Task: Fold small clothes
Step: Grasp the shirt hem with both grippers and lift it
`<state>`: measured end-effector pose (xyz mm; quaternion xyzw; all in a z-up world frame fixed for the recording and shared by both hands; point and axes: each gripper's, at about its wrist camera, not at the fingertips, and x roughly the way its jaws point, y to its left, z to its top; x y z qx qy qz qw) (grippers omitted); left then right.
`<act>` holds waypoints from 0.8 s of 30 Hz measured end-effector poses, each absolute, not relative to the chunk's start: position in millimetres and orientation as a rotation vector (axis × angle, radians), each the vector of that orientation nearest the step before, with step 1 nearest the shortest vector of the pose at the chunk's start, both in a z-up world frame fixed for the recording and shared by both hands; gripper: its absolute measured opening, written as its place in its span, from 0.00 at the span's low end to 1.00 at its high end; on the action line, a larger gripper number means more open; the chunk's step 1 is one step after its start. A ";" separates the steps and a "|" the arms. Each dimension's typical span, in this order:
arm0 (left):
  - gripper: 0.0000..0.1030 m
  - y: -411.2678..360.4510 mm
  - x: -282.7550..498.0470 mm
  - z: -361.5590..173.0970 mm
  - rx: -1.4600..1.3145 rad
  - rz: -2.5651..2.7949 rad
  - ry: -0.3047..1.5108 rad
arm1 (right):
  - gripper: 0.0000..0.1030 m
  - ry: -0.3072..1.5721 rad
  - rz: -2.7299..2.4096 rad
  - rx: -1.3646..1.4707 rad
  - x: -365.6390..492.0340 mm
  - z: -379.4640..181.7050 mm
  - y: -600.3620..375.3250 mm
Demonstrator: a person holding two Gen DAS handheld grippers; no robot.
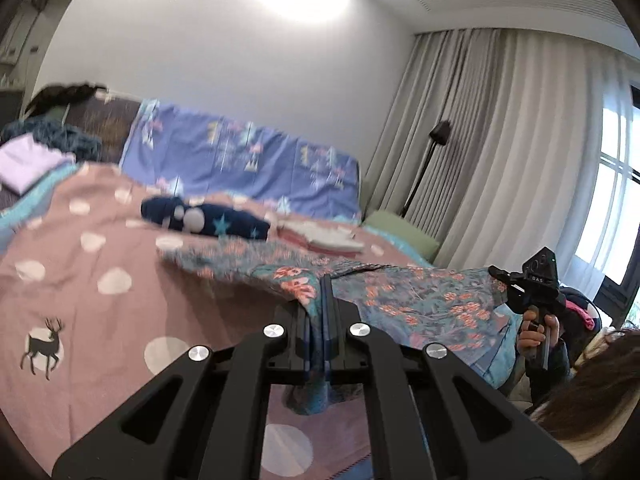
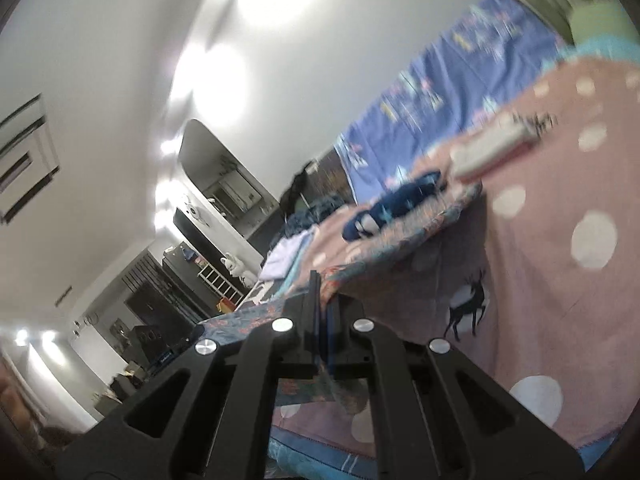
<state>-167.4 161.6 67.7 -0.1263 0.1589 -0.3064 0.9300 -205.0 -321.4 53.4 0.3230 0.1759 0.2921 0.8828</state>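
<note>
Teal garment (orange flowers); pink blanket, white dots.

Garment hung stretched above the bed, one edge pinched in the left hand-held gripper, the opposite edge in the right hand-held gripper, which stood to the right of the left one. Behind the garment, on the blanket, lay a rolled piece with a folded stack just to its right. A folded cloth sat far left; a pillow lay at the bed's far right, a floor lamp behind it before the curtain.
</note>
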 end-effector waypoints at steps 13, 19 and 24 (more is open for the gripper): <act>0.04 147.7 -138.3 22.0 -0.317 -0.555 0.491 | 0.03 0.531 0.386 0.667 -168.8 1.1 -342.0; 0.04 142.1 -89.1 18.9 -0.300 -0.512 0.533 | 0.03 0.583 0.357 0.615 -104.8 -1.7 -331.0; 0.04 135.5 -28.6 28.6 -0.263 -0.488 0.549 | 0.03 0.624 0.328 0.579 -32.7 -4.4 -327.0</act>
